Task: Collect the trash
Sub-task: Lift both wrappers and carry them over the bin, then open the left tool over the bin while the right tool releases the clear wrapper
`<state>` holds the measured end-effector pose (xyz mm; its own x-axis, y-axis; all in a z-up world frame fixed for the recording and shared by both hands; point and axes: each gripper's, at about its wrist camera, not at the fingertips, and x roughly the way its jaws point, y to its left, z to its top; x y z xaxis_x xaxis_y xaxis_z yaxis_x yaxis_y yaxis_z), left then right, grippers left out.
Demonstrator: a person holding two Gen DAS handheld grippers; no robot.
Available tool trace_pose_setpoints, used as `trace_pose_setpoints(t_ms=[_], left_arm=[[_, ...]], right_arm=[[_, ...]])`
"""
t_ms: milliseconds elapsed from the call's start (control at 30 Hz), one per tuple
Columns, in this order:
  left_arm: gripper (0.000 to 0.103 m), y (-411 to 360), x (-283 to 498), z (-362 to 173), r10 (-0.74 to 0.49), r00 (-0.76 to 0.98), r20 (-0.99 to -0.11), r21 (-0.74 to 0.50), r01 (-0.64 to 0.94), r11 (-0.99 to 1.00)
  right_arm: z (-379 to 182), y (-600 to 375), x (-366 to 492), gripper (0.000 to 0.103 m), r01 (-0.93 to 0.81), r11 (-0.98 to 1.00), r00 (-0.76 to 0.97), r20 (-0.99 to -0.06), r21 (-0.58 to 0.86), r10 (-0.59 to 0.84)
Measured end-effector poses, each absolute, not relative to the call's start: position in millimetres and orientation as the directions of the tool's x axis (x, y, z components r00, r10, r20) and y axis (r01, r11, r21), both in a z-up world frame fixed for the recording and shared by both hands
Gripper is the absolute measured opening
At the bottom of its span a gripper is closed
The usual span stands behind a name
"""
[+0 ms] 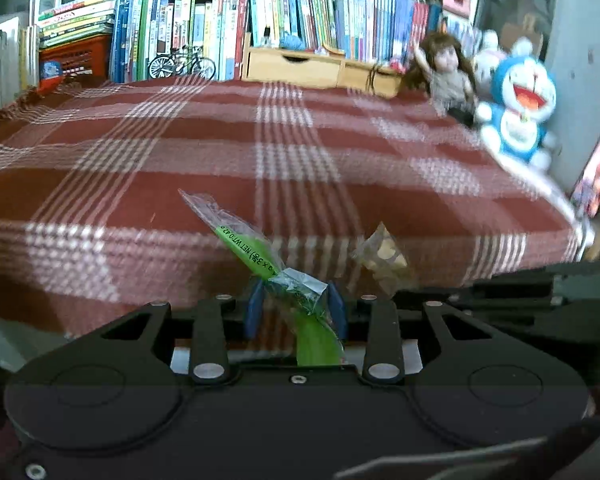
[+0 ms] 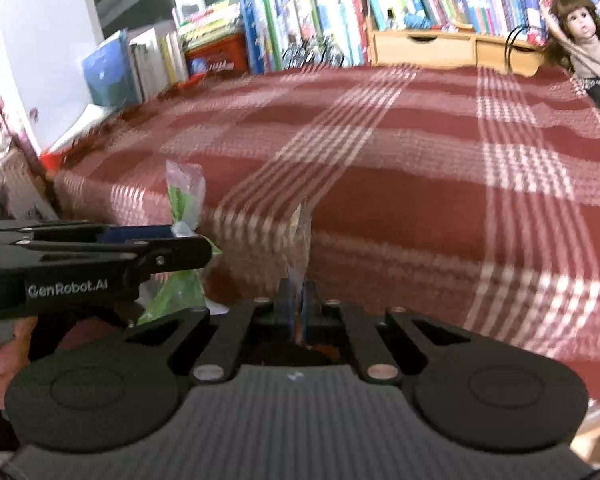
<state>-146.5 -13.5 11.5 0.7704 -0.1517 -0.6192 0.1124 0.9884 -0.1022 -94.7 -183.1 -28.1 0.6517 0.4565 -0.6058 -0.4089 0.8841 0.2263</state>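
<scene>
Near edge of plaid tablecloth [image 1: 300,152] | left gripper [image 1: 296,304] pinching green-and-clear plastic wrapper [image 1: 256,256] mid-length | right gripper [image 2: 296,300] clamped narrow on clear crumpled wrapper [image 2: 298,232] | both light, limp, slippery; grip bunched folds, not loose ends

Plaid blanket [image 1: 180,152], books [image 1: 204,32], doll [image 2: 580,36], blue plush [image 1: 516,108]

Two grippers: the left gripper [image 1: 296,304] and the right gripper [image 2: 296,304]. Two pieces of trash: one green-and-clear wrapper [image 1: 252,248] and one small clear wrapper [image 1: 384,258]. One red plaid cloth [image 1: 228,148] on the table. At its far edge: one wooden drawer box [image 1: 320,66] and one model bicycle [image 1: 181,64]. At the far right corner: one doll [image 1: 446,70] and one blue plush toy [image 1: 518,108]. Books beyond are too numerous to count.
</scene>
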Motion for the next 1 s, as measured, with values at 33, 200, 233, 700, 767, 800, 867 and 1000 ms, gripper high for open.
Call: trace_pose_setpoints(t_ms=[33,200,233,700,767,800,867,1000], left_arm=[[0.033,-12,-151,8,-0.142,0.764,-0.630,-0.090,0.111,0.990],[0.033,-5,-163,-19,-0.122,0.691,-0.712,-0.092,0.081,0.993],[0.033,-4,-164,-26,-0.120,0.672,-0.730,-0.092,0.077,0.993],[0.034,5,-163,-84,-0.075,0.504,-0.860,-0.063,0.040,0.997],[0.034,5,-164,-87,-0.072,0.500,-0.863,-0.061,0.039,0.997],[0.034,6,-165,-89,-0.069,0.495,-0.866,-0.058,0.038,0.998],[0.034,3,-164,-97,-0.065,0.486,-0.872,-0.054,0.036,0.998],[0.034,1,-162,-104,-0.057,0.474,-0.879,-0.046,0.034,0.998]], right_arm=[[-32,-181,-100,0.007,-0.409,0.884,0.642,-0.618,0.224,0.454],[-57,-171,-116,0.007,-0.399,0.892,0.586,-0.688,0.215,0.428],[-63,-169,-119,0.007,-0.393,0.895,0.575,-0.703,0.213,0.419],[-113,-149,-123,0.008,-0.323,0.926,0.473,-0.814,0.196,0.338],[-116,-147,-125,0.008,-0.321,0.925,0.464,-0.819,0.201,0.339],[-117,-147,-126,0.008,-0.320,0.925,0.458,-0.821,0.204,0.340],[-119,-144,-125,0.009,-0.320,0.926,0.452,-0.826,0.201,0.336],[-122,-141,-127,0.009,-0.319,0.926,0.440,-0.834,0.202,0.333]])
